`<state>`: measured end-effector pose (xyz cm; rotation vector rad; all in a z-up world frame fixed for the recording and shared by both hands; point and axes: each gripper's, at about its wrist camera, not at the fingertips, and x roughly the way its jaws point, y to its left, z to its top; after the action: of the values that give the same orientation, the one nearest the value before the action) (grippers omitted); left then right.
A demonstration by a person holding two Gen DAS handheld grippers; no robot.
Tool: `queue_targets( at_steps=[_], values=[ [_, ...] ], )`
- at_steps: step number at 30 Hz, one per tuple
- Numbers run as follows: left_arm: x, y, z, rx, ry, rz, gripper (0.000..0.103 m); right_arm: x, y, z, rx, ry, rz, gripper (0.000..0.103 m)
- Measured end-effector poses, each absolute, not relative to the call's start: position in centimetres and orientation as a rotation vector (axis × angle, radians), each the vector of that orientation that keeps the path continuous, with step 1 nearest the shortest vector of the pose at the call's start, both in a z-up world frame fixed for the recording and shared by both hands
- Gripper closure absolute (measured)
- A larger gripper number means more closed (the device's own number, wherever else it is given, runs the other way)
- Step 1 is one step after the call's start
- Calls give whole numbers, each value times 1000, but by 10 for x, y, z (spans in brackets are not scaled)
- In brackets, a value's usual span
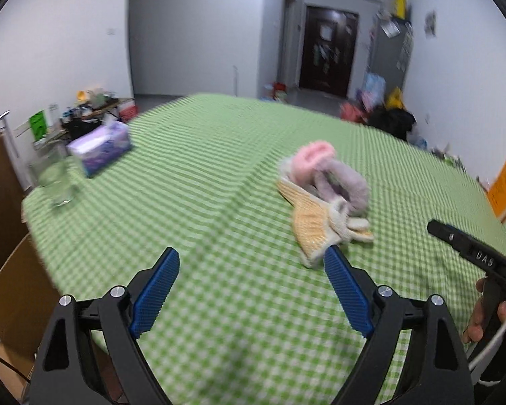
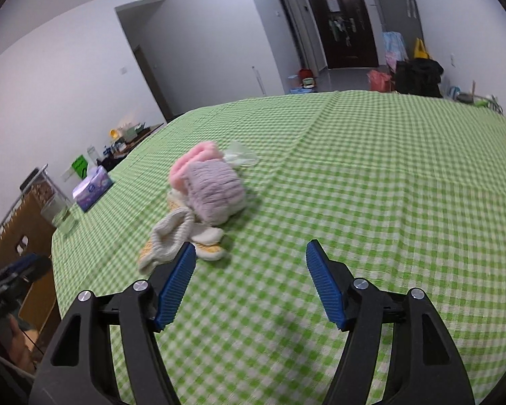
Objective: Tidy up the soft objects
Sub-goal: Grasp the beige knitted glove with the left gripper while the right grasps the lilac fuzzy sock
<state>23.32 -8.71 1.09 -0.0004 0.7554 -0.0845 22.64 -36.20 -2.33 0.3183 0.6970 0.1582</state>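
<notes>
- Soft pile [image 1: 324,195]: a small heap of fuzzy knitted pieces lying near the middle of the green checked tablecloth [image 1: 202,168], well apart from the tissue box [image 1: 101,148] and on the side of it away from the table's edge.
- Count, as far as the blur allows: one pink fluffy piece [image 2: 199,158] at the far end of the heap from the grippers, one lilac fluffy piece [image 2: 216,192] on top, and cream-and-yellow knitted pieces [image 2: 178,236] nearest the grippers. I judge these a pair of gloves or socks but cannot tell how many. Something thin and pale [image 2: 241,155] lies just beyond the pink piece; what it is I cannot tell.
- Others: one tissue box, one clear glass [image 1: 59,182] just beside the box at the table's edge.
- Handling, as a judgement: all look light, limp and compressible, not fragile and not slippery. They will sag and may drag neighbours along, since they lie tangled. A pinch on a bunched fold or cuff of the top lilac piece seems safest for lifting one alone.
- Left gripper [image 1: 253,281]: jaws wide apart, nothing between them, the cream knit just past one fingertip.
- Right gripper [image 2: 249,276]: jaws apart and empty, the heap just beyond its left finger.
</notes>
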Motion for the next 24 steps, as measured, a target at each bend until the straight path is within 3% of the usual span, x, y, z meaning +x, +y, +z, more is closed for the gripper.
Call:
queue_targets(
  at_steps=[12, 13, 15, 17, 18, 24],
  values=[
    [348, -167, -66, 93, 964, -158, 18, 229, -392, -43, 394, 739, 48, 37],
    [353, -170, -70, 101, 960, -149, 21, 230, -390, -44, 391, 744, 48, 37],
    [358, -171, -71, 78, 962, -171, 39, 231, -388, -45, 388, 751, 47, 37],
    [357, -168, -66, 45, 960, -205, 74, 232, -385, -46, 384, 754, 52, 37],
    [353, -165, -60, 41, 942, -212, 81, 232, -381, -46, 378, 756, 54, 37],
    [316, -122, 3, 4, 770, -266, 87, 232, -363, -49, 306, 761, 74, 37]
  ],
)
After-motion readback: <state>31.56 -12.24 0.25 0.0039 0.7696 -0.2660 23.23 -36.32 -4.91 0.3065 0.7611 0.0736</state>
